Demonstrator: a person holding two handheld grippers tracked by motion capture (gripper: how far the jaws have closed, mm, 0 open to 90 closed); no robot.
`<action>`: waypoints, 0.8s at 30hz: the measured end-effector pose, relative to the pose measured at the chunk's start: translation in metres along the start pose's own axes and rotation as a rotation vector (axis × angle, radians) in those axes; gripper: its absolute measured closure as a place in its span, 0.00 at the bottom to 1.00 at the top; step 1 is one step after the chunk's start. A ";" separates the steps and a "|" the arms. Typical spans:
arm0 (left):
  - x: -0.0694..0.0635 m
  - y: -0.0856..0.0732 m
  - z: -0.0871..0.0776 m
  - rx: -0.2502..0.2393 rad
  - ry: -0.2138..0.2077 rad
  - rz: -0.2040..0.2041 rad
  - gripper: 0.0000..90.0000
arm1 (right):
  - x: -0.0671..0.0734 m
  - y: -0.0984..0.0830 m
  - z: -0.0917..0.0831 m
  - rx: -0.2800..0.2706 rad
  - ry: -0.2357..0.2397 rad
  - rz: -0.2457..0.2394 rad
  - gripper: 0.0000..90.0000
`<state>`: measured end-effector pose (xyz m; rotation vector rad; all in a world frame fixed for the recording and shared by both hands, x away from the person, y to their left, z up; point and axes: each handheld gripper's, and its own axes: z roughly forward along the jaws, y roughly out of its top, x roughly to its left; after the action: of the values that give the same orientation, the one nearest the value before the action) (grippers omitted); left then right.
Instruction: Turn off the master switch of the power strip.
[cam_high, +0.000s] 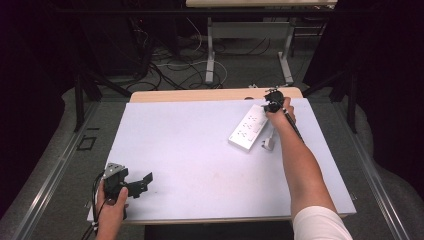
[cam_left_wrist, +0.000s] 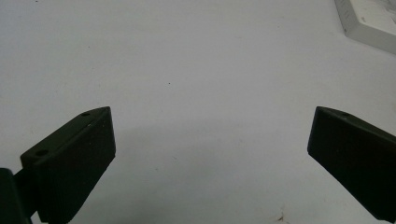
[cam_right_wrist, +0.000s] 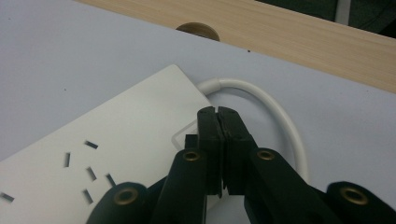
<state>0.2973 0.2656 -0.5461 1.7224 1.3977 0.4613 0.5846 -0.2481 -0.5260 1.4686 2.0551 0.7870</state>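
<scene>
I hold two grippers over the one white sheet (cam_high: 190, 150) that covers the table. My right gripper (cam_right_wrist: 217, 112) has its jaws pressed flat together with nothing between them, tips down on the far end of the single white power strip (cam_high: 248, 128) — right by the rocker switch, near where the one white cable (cam_right_wrist: 275, 112) curves out of the strip's end. The strip lies at a slant at the far right of the sheet, and I count three socket groups along its top in the high view. A small white plug (cam_high: 268, 143) lies just beside its near end. My left gripper (cam_left_wrist: 210, 154) sits at the near left corner — jaws spread wide, empty, well apart from the strip
</scene>
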 end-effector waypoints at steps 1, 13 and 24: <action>0.000 0.000 0.000 -0.001 -0.001 0.000 0.01 | 0.000 0.000 0.000 0.000 0.000 0.000 0.98; -0.001 0.002 0.001 -0.008 -0.009 0.007 0.01 | 0.002 0.002 -0.011 0.000 0.024 0.041 0.93; -0.004 0.005 0.003 -0.003 -0.025 0.019 0.01 | 0.013 0.005 -0.023 0.010 0.060 0.015 0.83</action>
<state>0.3017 0.2609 -0.5434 1.7353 1.3634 0.4508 0.5679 -0.2387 -0.5069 1.4847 2.0972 0.8371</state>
